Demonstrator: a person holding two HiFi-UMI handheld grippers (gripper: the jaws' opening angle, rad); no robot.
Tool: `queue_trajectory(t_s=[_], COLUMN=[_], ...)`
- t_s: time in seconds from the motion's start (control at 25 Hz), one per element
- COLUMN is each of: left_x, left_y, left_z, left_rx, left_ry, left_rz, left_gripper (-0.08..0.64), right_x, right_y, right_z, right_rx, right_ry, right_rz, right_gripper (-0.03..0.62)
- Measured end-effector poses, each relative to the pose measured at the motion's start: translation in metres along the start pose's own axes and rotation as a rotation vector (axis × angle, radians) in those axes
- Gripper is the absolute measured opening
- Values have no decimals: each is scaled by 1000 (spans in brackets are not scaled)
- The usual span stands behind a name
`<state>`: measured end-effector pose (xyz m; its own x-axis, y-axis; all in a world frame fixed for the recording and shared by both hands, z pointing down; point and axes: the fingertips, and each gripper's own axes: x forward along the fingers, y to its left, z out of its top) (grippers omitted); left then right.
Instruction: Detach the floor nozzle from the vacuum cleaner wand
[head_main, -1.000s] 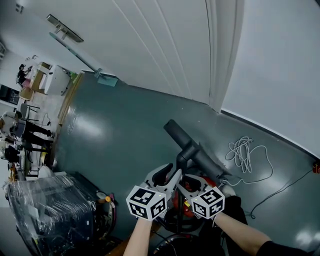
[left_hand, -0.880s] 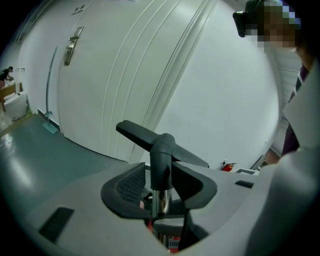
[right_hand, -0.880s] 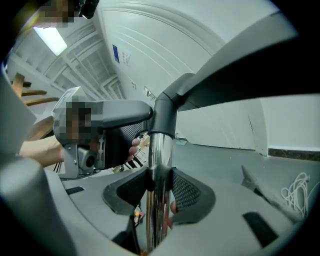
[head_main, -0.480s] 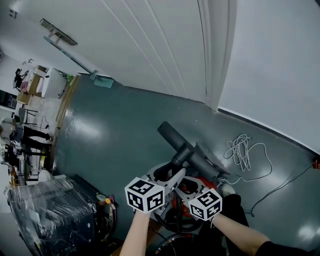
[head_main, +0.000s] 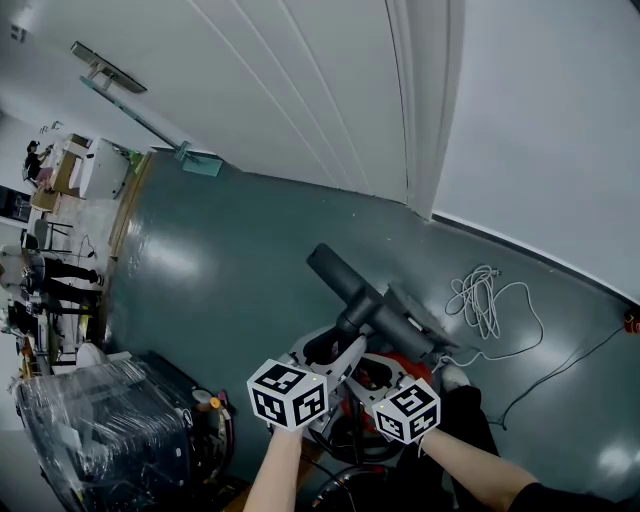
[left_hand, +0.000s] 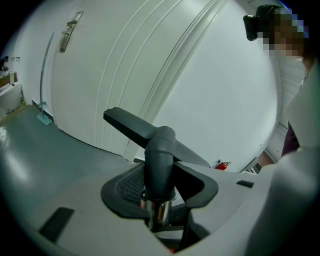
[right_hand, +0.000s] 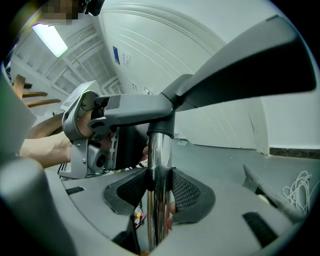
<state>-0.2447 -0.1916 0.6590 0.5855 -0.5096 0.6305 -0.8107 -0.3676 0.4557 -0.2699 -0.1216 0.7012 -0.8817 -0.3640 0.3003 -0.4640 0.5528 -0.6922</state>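
Right tongs (right_hand: 159, 189) tight around the chrome wand (right_hand: 159, 150), forearm (head_main: 470, 466) outstretched

Coiled white cable (head_main: 487, 303) lies on the dark green floor (head_main: 230, 270), near its wall edge on the right. Plastic-wrapped rack (head_main: 100, 420) stands at the floor's lower-left corner. Small red object (head_main: 631, 323) at the far right edge.

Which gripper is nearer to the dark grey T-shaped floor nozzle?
Left. The left gripper, jaws just opened, straddles the neck of the dark grey floor nozzle; the right gripper clamps the chrome wand tube farther down.
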Motion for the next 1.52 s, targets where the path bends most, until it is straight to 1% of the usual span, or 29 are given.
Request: queue_trajectory(t_s=[0.08,0.2,0.24,0.28,0.32,0.4,0.44,0.48,0.56,0.68,0.72,0.76,0.8,0.88,0.92,0.96,1.0,1.08,1.2,1.52], left_x=[-1,-2,-2,-3,-4,-6,-6,-5,-4,-2,-2,-2,-3,-7,-9,-11,-12,-16,-21,-28], left_y=[1,1,1,1,-1,-5,-7,-8,-6,-1,1,1,-1,-8,-12,-13,-13,-10,-6,-9], left_z=[0,-1,-1,0,1,2,3,3,3,4,4,5,6,17,28,43,58,80,85,84], left_rx=[-11,-60,-58,-33,18,147,185,191,143,16,-5,6,55,212,266,281,266,208,147,133], left_ry=[-7,-4,-1,2,4,8,10,11,19,26,24,21,15,-8,-30,-57,-84,-129,-163,-193], left_rz=[15,9,13,28,53,112,129,133,117,85,86,99,124,192,214,219,210,182,169,182], left_gripper=[176,175,175,175,175,173,175,173,173,173,173,173,173,172,172,170,169,166,164,164], right_x=[-1,-1,-1,-1,-1,-1,-2,-2,-3,-3,-3,-2,-1,-1,-2,-3,-4,-4,-4,-5], right_y=[0,1,1,2,2,2,2,1,1,1,1,2,3,2,1,-2,-4,-5,-1,-1], right_z=[0,-1,-1,-2,-2,-2,-2,-2,-2,-2,-2,-2,-2,-3,-4,-4,-4,-4,-6,-4], right_rx=[0,0,-2,-3,-2,6,9,11,9,8,9,8,6,6,9,13,14,14,17,4], right_ry=[-3,0,4,9,14,21,23,24,25,27,28,30,33,38,36,33,30,33,44,63], right_rz=[-3,-5,-5,-5,-6,-9,-10,-11,-12,-16,-14,-9,-2,2,-3,-9,-12,-10,-3,11], right_gripper=[155,154,153,153,153,152,152,152,152,150,150,150,150,150,150,150,150,150,150,152])
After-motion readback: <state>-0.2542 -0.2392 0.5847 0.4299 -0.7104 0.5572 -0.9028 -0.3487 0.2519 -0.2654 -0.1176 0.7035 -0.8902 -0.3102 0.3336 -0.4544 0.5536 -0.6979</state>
